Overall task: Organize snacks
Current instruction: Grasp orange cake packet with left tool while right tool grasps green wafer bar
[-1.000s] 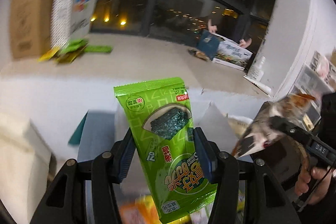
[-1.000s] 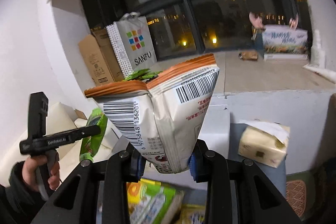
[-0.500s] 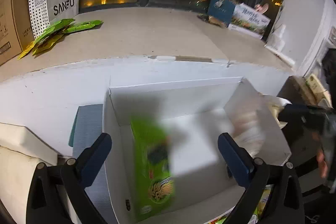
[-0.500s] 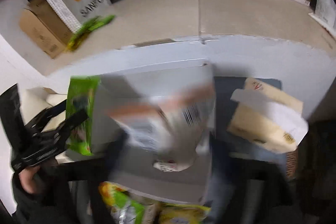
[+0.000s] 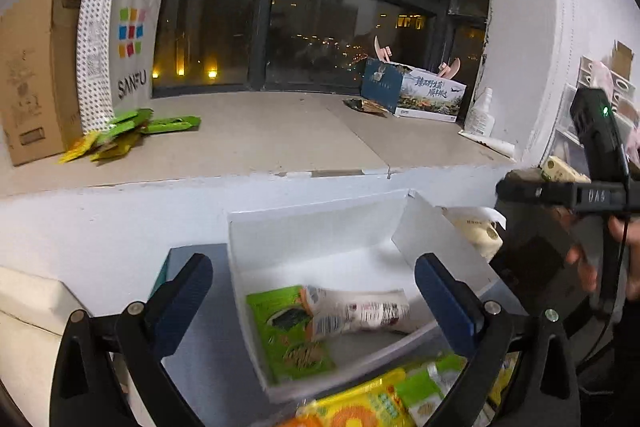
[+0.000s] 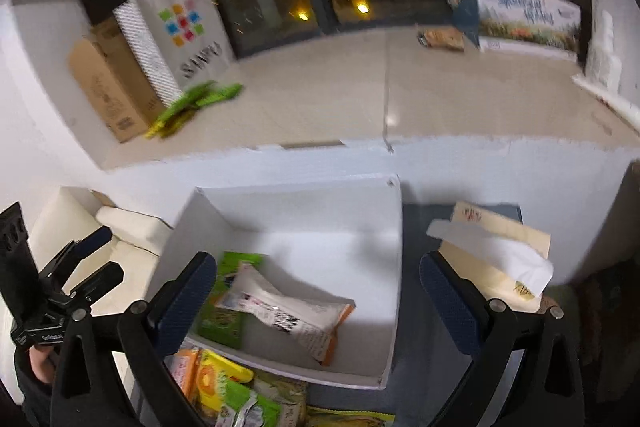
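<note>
A white open box [image 5: 320, 227] [image 6: 384, 227] sits below the ledge. Inside lie a green seaweed packet [image 5: 288, 339] [image 6: 224, 307] and a white snack bag with orange ends [image 5: 360, 311] [image 6: 288, 311], which rests partly over the packet. My left gripper [image 5: 316, 299] is open and empty above the box's near side. My right gripper [image 6: 320, 303] is open and empty above the box too. Each gripper also shows in the other's view, the right one [image 5: 560, 193] and the left one [image 6: 80, 263]. Several more snack packs [image 5: 380, 399] [image 6: 224, 387] lie in front of the box.
A tissue box [image 6: 496, 259] stands right of the white box. On the ledge are a SANFU paper bag [image 5: 120, 47], a cardboard box [image 5: 32, 75], loose green and yellow packets [image 5: 132, 131] and a printed carton [image 5: 420, 91]. A cream cushion [image 6: 80, 227] lies at the left.
Both grippers opened and let go. The green packet and the white bag dropped into the white box and now lie on its floor. Both grippers have pulled back above the box.
</note>
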`<action>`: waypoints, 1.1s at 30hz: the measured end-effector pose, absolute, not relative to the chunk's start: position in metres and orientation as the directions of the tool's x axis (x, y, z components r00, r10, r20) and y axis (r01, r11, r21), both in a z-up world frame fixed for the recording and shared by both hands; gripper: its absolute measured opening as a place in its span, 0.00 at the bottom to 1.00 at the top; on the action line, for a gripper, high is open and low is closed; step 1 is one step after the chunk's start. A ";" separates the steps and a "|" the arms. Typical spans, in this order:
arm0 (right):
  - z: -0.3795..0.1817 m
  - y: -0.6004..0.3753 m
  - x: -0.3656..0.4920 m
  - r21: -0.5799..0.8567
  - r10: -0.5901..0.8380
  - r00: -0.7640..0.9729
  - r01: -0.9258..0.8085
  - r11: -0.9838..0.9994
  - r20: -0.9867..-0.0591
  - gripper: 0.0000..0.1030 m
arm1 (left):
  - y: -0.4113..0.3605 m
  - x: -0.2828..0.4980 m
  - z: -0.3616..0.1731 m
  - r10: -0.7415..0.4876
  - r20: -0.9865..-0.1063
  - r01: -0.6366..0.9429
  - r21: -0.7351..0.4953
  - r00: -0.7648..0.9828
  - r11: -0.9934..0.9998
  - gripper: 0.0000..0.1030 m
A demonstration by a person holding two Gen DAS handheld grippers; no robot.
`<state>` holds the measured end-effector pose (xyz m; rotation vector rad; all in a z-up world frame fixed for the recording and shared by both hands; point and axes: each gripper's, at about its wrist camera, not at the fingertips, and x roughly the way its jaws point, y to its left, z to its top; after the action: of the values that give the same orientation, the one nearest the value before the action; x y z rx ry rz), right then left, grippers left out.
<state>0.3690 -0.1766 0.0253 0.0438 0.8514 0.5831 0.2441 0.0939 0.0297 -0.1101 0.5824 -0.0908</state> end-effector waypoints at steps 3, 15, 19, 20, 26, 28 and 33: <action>0.042 -0.182 0.343 0.228 0.508 0.556 -0.496 0.838 -0.657 1.00 | 0.089 0.222 0.034 -0.125 -0.563 0.057 -0.137 0.817 0.989 1.00; -0.022 -0.220 0.181 0.273 0.477 0.587 -0.405 0.873 -0.654 1.00 | 0.053 0.105 -0.015 -0.156 -0.582 0.055 -0.188 0.798 0.981 1.00; -0.053 -0.200 0.159 0.178 0.382 0.557 -0.385 0.905 -0.737 1.00 | 0.056 0.081 -0.035 -0.173 -0.610 0.034 -0.233 0.773 0.972 1.00; -0.058 -0.191 0.155 0.145 0.358 0.549 -0.392 0.908 -0.756 1.00 | 0.057 0.077 -0.038 -0.173 -0.614 0.030 -0.237 0.770 0.971 1.00; -0.057 -0.149 0.149 0.038 0.325 0.570 -0.456 0.889 -0.755 1.00 | 0.068 0.051 -0.048 -0.182 -0.621 0.005 -0.276 0.762 0.961 1.00; -0.062 -0.137 0.150 0.010 0.306 0.571 -0.461 0.887 -0.762 1.00 | 0.070 0.044 -0.049 -0.182 -0.619 0.002 -0.280 0.764 0.960 1.00; -0.079 -0.102 0.162 -0.104 0.209 0.572 -0.465 0.879 -0.793 1.00 | 0.076 0.030 -0.052 -0.185 -0.620 -0.012 -0.299 0.763 0.954 1.00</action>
<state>0.1618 -0.1015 -0.0791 -0.3188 0.8781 0.4032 0.0304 0.0761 -0.0524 -0.2955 0.6996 -0.0956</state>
